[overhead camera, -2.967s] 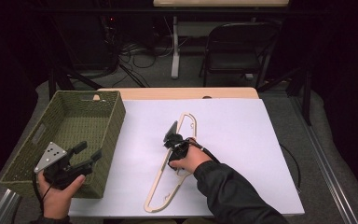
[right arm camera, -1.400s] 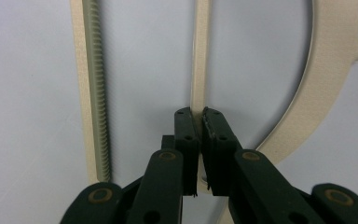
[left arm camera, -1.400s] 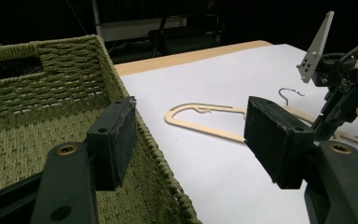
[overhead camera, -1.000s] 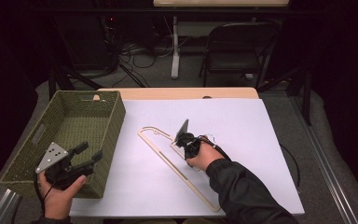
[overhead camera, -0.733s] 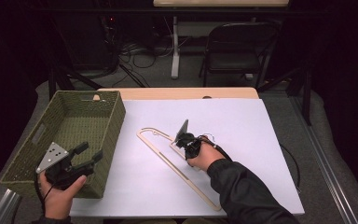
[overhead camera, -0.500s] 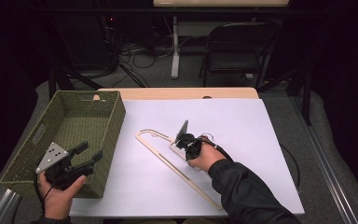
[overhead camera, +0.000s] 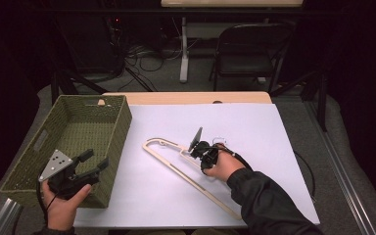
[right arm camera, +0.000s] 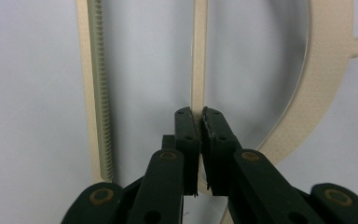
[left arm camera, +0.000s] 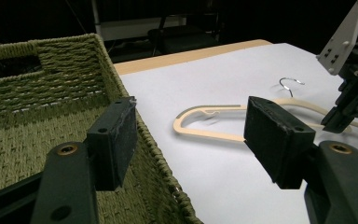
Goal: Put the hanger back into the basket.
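Cream plastic: the hanger (overhead camera: 176, 164) lies flat on the white table cover (overhead camera: 254, 127), just right of the woven basket (overhead camera: 78, 142), with its metal hook (left arm camera: 290, 84) pointing away from me.
Right gripper (overhead camera: 199, 149): I have its jaws clamped tight on the thin inner bar of the hanger (right arm camera: 199, 56); the ribbed trouser bar (right arm camera: 96, 84) runs parallel beside it and the curved shoulder (right arm camera: 307, 84) sweeps round on the other side.
Left gripper (overhead camera: 85, 166): jaws spread wide and holding nothing; I hold it over the near corner of the basket, its pads (left arm camera: 116, 140) level with the rim.
Basket: green weave, open top; the inside I can see looks bare.
Step in hand: I judge this as hauling the hanger across the cover toward the basket, gripped by one slender bar.
Next move: lift the hanger off the cover and carry it left over the basket wall; the long frame will want to swing about the single grip point, so I would keep the lift slow and level.
Risk: the far end may catch on the rim.
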`<state>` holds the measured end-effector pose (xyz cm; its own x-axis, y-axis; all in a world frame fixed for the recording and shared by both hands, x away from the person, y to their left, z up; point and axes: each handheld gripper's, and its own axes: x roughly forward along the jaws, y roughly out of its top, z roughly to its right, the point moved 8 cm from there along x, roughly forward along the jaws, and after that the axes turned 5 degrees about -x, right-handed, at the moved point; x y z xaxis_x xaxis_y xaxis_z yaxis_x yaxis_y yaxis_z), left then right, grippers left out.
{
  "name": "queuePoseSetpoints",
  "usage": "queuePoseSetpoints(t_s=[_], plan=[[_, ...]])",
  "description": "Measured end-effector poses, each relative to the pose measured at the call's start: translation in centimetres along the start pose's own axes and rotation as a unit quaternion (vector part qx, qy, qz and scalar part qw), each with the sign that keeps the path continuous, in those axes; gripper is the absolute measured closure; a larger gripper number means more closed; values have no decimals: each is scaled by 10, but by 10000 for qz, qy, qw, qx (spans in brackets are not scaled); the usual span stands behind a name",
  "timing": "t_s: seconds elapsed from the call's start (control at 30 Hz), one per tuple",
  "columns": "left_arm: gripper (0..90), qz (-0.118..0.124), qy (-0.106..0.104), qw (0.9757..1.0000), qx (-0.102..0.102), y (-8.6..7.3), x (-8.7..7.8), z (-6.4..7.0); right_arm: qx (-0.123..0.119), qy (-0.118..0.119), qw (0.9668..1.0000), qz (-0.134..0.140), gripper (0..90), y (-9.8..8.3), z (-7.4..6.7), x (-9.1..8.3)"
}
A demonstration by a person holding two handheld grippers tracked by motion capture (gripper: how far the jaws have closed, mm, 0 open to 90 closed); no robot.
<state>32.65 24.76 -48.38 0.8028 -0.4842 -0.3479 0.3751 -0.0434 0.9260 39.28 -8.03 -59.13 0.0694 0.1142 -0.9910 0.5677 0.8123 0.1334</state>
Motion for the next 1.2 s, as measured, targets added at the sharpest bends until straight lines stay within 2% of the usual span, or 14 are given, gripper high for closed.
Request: queuePoseSetpoints(t_s=[0.2, 0.23, 0.33, 0.5, 0.6, 0.63, 0.93, 1.0, 1.03, 1.07, 1.2], plan=[[347, -9, -26, 10000, 10, 0, 1, 2, -190, -57, 9997, 133, 860, -4, -2, -7], [347, -14, -29, 10000, 24, 0, 1, 2, -205, 4, 9997, 143, 860, -5, -4, -8], [347, -28, -45, 10000, 19, 0, 2, 3, -386, -133, 9990, 172, 860, -8, -6, -11], [347, -42, -48, 10000, 35, -1, 2, 4, -497, -172, 9984, 215, 860, -10, -6, -15], [348, -56, -70, 9999, 47, 0, 3, 5, -612, -285, 9975, 218, 860, -12, -4, -18], [348, -61, -84, 9999, 46, 0, 3, 6, -682, -240, 9971, 244, 859, -14, -5, -19], [348, -86, -193, 9997, 144, 4, 3, 17, -1015, -528, 9922, 485, 859, -19, -7, -28], [350, -103, -215, 9996, 162, 4, 4, 19, -1174, -724, 9896, 399, 859, -22, -6, -31], [351, -103, -215, 9996, 162, 4, 4, 19, -1174, -724, 9896, 399, 859, -22, -6, -31], [351, -137, -246, 9995, 172, 4, 5, 21, -1298, -896, 9868, 372, 859, -23, -5, -34], [354, -168, -316, 9991, 205, 5, 7, 26, -1339, -873, 9863, 420, 859, -23, -4, -38]])
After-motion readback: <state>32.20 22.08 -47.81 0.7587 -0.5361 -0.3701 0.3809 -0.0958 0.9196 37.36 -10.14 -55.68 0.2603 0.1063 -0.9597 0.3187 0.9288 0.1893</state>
